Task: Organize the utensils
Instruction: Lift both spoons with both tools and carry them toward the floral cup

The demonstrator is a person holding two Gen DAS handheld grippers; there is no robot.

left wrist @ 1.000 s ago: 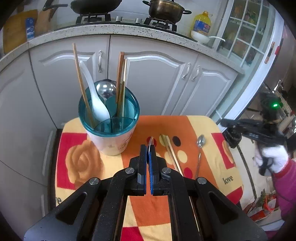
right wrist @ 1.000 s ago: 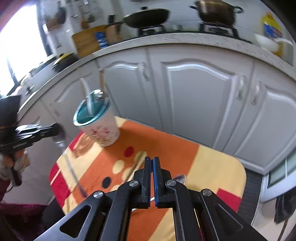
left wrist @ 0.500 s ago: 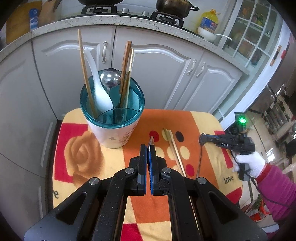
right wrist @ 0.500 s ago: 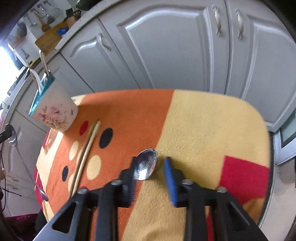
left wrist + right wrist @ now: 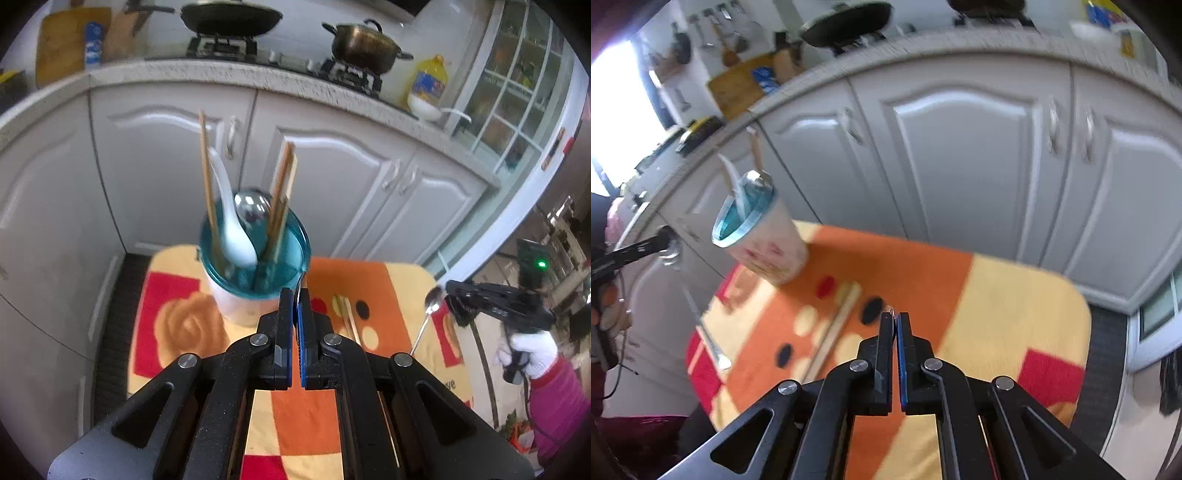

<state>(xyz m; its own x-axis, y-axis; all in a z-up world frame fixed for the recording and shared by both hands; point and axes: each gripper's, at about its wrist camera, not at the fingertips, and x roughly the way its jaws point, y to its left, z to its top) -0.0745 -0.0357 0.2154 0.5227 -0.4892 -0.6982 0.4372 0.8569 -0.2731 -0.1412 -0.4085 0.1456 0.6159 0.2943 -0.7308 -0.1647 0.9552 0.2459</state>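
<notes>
Left gripper point(image 5: 295, 295) gripping metal spoon point(image 5: 701, 325), jaws clamped on bowl, handle hanging down. Utensil holder point(image 5: 255, 258) sitting just beyond these jaws, slightly left, on far-left of table point(image 5: 373, 273); left hand nearer it. Chopsticks point(image 5: 345, 317) lying flat mid-table, long axis near-to-far. Right gripper point(image 5: 895, 321) clamping second spoon point(image 5: 428, 314), handle dangling, at table's right edge, well apart from holder.

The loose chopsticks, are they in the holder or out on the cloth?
Out: the chopsticks lie flat on the cloth, beside the utensil holder and apart from it.
</notes>
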